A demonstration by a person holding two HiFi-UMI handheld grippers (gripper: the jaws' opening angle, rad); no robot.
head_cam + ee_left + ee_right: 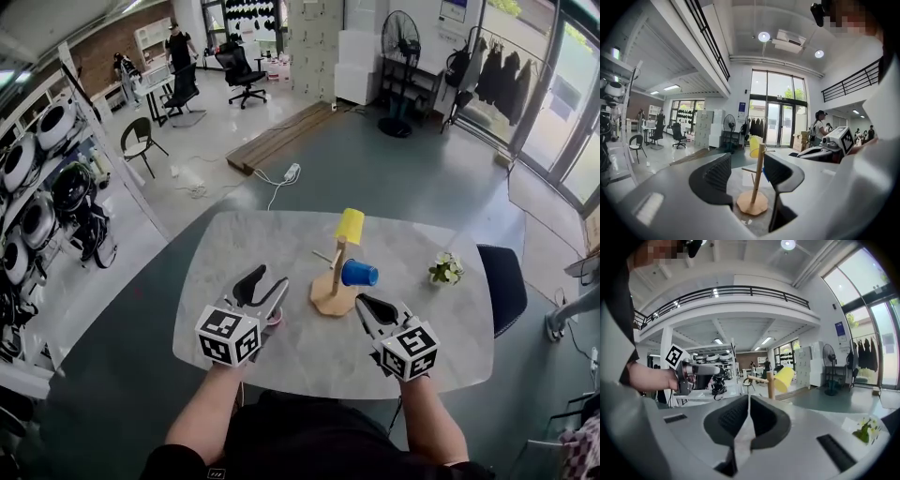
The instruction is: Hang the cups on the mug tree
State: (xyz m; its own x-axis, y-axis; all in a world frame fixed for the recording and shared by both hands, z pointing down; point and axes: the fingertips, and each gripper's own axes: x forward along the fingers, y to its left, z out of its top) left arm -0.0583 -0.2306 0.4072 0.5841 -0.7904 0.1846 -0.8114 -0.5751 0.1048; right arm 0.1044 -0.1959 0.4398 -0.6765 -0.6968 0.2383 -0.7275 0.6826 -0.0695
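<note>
Well, yellow cup point(350, 226) and blue cup point(359, 273) hang on the mug tree point(335, 281). My right claw point(747, 408) is closed, empty; left claw point(747, 176) is spread.

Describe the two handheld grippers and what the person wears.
The left gripper and right gripper match: light grey bodies, black ribbed pads, each with a white cube bearing black square markers. No cables visible. The forearms are bare; the top is black.

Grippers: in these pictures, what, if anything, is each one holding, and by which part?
Nothing is held. The left gripper has its jaws standing apart with nothing between them; the right gripper has its jaws shut together, empty.
</note>
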